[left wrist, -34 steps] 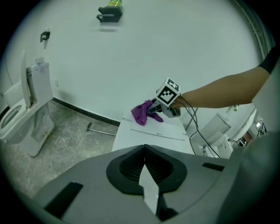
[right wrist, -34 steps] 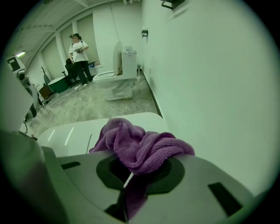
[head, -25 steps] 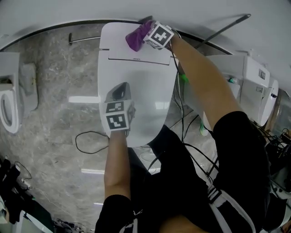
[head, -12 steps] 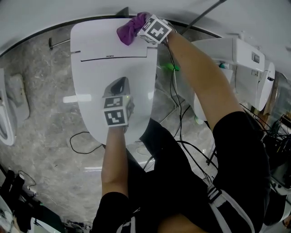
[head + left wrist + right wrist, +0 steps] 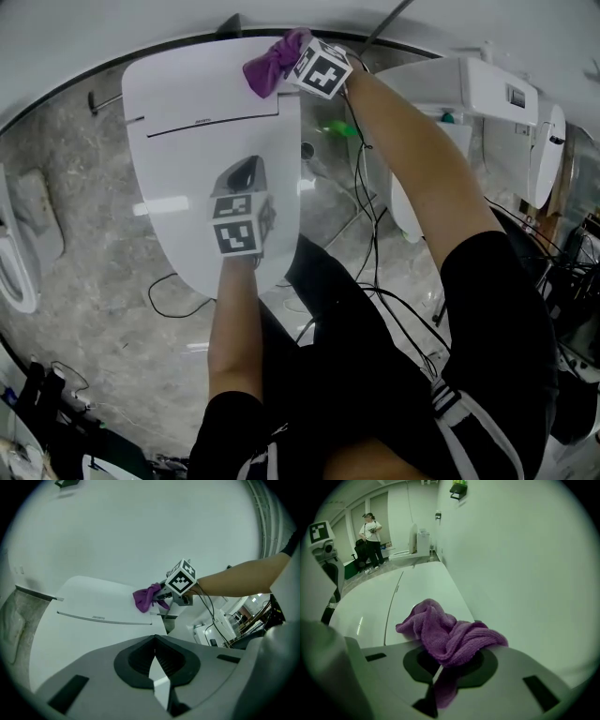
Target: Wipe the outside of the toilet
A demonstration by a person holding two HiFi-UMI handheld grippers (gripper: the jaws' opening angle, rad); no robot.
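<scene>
While the right hand-held gripper [image 5: 289, 71] clamps the purple cloth [image 5: 267, 64] on the toilet [image 5: 178, 187] lid's rear corner by the wall [image 5: 141, 19], with the left hand-held gripper [image 5: 244, 173] closed, empty, over mid-lid, the wipe likely needs firm, overlapping strokes.

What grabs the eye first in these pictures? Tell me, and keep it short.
The purple cloth, bunched and clamped in the right gripper, stands out against the white toilet lid at its back edge, close to the wall. The left gripper is over the middle of the lid, jaws together with nothing in them.
</scene>
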